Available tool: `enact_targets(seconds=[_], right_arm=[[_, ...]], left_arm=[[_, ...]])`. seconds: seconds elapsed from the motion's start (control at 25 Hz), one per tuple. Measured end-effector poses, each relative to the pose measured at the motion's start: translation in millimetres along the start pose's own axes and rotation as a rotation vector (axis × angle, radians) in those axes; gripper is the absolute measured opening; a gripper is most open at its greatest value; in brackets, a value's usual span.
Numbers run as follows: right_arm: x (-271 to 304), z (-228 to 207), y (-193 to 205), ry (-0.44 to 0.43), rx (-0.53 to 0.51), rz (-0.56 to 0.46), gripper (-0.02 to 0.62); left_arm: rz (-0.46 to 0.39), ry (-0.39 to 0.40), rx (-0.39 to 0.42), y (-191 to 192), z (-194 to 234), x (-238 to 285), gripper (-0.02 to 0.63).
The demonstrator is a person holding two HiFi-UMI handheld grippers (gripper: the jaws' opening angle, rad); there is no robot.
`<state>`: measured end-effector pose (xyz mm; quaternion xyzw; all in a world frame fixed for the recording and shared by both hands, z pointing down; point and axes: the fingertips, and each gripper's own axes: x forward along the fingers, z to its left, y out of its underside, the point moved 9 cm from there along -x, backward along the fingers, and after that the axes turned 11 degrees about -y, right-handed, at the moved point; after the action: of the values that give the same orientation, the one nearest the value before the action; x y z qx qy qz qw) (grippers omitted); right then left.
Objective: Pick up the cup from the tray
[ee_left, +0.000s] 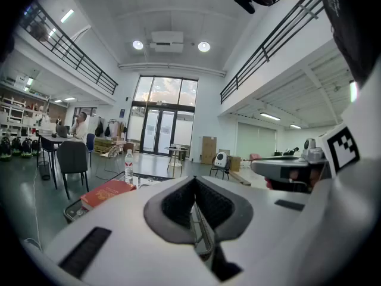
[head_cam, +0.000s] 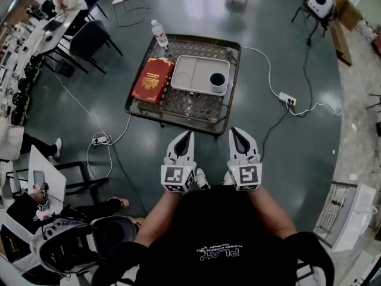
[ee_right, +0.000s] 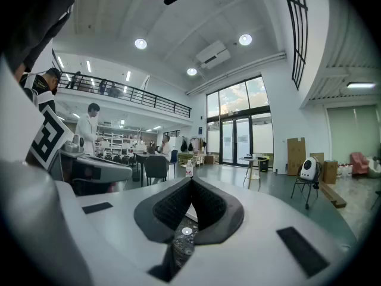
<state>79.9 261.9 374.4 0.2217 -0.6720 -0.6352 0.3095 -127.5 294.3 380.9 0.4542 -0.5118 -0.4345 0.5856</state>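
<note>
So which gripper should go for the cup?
Probably right. The cup sits at the right end of the tray, nearer the right gripper than the left gripper. Both have shut jaws and hold nothing.

- Cup: pale wall, dark inside, upright, in the tray's near-right compartment.
- Tray: cream, compartmented, flat on the mesh bench.

The right tool, jaws together, empty, faces a bottle.
</note>
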Motion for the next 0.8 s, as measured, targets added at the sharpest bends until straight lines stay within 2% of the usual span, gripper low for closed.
enact_targets(seconds=[0.52, 0.8], right_arm=[[0, 2, 10, 0.003, -0.015, 0.028, 0.009], [-2, 6, 12, 0.002, 0.006, -0.017, 0.009]], left_arm=[[-0.011, 0.023, 0.023, 4, -5, 3, 0.009], [-0.006, 0.043, 0.047, 9, -3, 2, 0.009]])
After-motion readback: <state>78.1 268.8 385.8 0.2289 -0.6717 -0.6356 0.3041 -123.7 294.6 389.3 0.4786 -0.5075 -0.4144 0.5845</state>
